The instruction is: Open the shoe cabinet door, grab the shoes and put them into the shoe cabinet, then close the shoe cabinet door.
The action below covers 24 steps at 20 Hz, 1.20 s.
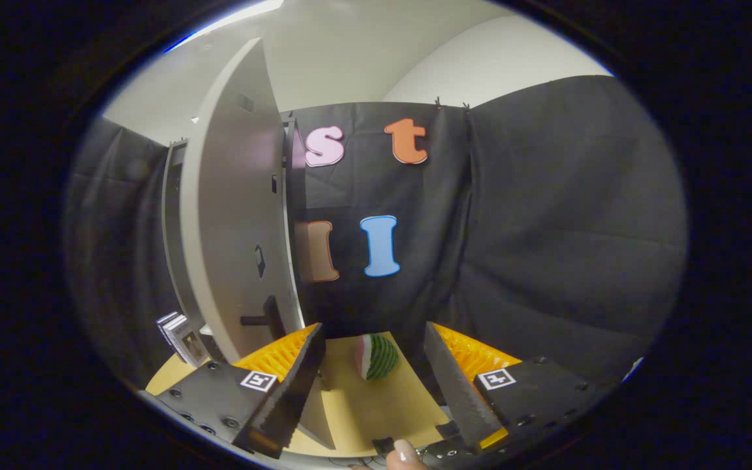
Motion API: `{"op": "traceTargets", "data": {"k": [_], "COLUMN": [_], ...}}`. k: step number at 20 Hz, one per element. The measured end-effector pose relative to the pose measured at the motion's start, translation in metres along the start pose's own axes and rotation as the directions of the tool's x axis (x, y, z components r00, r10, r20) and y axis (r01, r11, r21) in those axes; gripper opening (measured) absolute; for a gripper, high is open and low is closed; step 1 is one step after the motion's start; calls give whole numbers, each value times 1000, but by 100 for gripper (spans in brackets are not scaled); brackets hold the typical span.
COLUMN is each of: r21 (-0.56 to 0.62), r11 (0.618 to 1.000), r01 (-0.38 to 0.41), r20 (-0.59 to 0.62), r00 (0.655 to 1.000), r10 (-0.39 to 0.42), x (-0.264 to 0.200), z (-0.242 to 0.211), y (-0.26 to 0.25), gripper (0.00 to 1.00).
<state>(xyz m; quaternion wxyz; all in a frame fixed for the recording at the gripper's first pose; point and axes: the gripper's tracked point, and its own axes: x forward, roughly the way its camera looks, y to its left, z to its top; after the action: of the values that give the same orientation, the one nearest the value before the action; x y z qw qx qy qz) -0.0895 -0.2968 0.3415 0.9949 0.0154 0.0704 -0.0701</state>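
Note:
The white shoe cabinet door stands swung open, edge-on, just ahead of my left finger. A dark handle sticks out of the door low down. The cabinet body shows behind the door, its inside hidden. My gripper is open, with nothing between its fingers. Beyond the fingers, on the tan tabletop, lies a watermelon-slice toy. I see no shoes.
A small stack of booklets or boxes leans at the foot of the cabinet on the left. Black cloth closes off the back and the right. A person's fingertip shows at the gripper's base.

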Motion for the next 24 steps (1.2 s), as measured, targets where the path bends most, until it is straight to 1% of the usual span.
{"op": "traceTargets", "data": {"k": [3, 4, 7, 13, 16, 19, 22, 24], "r21": [20, 23, 21, 19, -2, 8, 28, 36], "r11": [995, 993, 984, 978, 971, 967, 969, 975], "r01": [-97, -118, -179, -208, -239, -255, -244, -221], "r20": [-15, -25, -35, -37, -24, -26, -16, -9], "r00": [995, 993, 983, 977, 971, 966, 970, 975], "r10": [97, 119, 180, 208, 239, 255, 245, 221], "x": [39, 45, 70, 76, 71, 59, 49, 42], "z": [-5, -13, -17, -19, -17, -24, -26, -30], "y": [2, 9, 27, 39, 66, 92, 113, 125], "gripper": [96, 96, 96, 95, 95, 95, 95, 95]}}
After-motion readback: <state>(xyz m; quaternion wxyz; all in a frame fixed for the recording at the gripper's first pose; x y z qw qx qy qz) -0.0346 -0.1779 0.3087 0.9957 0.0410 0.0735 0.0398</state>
